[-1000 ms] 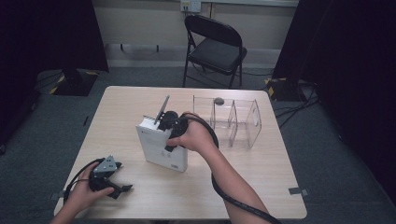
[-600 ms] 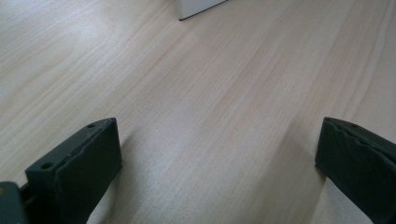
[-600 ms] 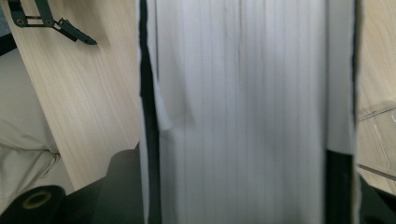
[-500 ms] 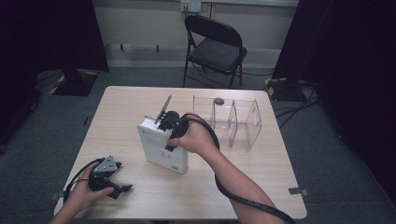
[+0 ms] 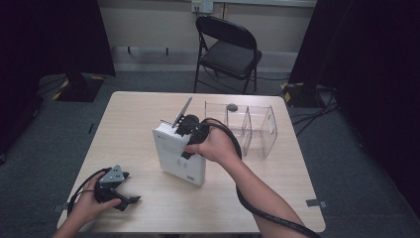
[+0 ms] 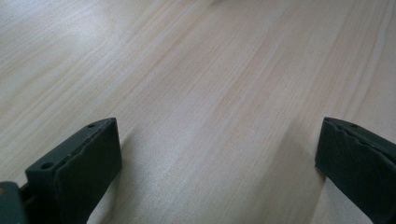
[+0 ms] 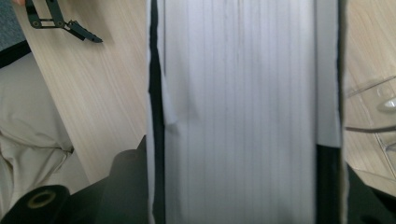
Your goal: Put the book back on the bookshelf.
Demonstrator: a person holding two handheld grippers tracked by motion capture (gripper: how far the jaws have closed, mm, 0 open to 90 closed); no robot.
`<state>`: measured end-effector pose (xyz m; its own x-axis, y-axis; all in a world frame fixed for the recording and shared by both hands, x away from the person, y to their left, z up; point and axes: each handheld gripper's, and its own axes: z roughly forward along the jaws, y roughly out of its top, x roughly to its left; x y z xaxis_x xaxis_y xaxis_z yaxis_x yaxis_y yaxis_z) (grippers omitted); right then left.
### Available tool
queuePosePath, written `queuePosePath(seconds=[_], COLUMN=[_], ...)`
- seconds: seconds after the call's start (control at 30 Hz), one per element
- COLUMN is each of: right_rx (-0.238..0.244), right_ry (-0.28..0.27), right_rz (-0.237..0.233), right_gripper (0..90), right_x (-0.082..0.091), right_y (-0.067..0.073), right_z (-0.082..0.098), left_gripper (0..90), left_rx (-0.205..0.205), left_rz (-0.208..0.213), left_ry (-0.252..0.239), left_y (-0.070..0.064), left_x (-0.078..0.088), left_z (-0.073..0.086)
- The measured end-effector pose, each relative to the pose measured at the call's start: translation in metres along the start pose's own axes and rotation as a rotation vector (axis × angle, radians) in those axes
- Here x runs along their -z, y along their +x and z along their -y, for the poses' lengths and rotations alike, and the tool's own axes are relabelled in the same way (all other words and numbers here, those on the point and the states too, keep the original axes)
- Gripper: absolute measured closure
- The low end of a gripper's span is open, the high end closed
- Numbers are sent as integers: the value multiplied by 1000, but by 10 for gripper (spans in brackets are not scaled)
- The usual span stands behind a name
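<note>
Book (image 5: 179,154): thick, white-covered, standing tilted on the pale wood-grain surface (image 5: 148,208) near its middle, just beside a clear, partitioned acrylic organiser (image 5: 257,131); cover print too small to read. Right gripper (image 5: 184,130): jaws, having just closed further, clamped across the page block, tips hidden by the book. Left gripper (image 5: 124,198): jaws wide apart, holding nothing, resting near the surface's front-left corner.

One book (image 5: 179,156), one clear rack (image 5: 250,130), two grippers (image 5: 117,191) and one table (image 5: 148,109) are showing, with one chair (image 5: 229,49) standing behind.
</note>
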<state>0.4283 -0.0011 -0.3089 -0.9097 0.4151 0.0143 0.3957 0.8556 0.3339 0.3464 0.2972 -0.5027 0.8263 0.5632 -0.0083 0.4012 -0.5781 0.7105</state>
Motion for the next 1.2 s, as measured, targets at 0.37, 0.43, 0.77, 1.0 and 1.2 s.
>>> queuePosePath(seconds=[0.37, 0.43, 0.77, 1.0, 1.2], right_rx=[-34, -30, -56, -60, -77], right_ry=[10, 8, 15, 2, 3], right_rz=[-7, -3, -7, -6, -9], right_gripper=[522, 522, 521, 521, 521], right_x=[14, 15, 22, 26, 32], right_y=[-6, -7, -11, -13, -14], right_z=[13, 17, 29, 37, 42], left_gripper=[0, 0, 0, 0, 0], left_rx=[0, 1, 0, 1, 0], left_rz=[0, 0, 0, 1, 2], left_ry=[0, 0, 0, 0, 1], left_y=[0, 0, 0, 0, 0], left_x=[0, 0, 0, 0, 0], left_z=[0, 0, 0, 0, 0])
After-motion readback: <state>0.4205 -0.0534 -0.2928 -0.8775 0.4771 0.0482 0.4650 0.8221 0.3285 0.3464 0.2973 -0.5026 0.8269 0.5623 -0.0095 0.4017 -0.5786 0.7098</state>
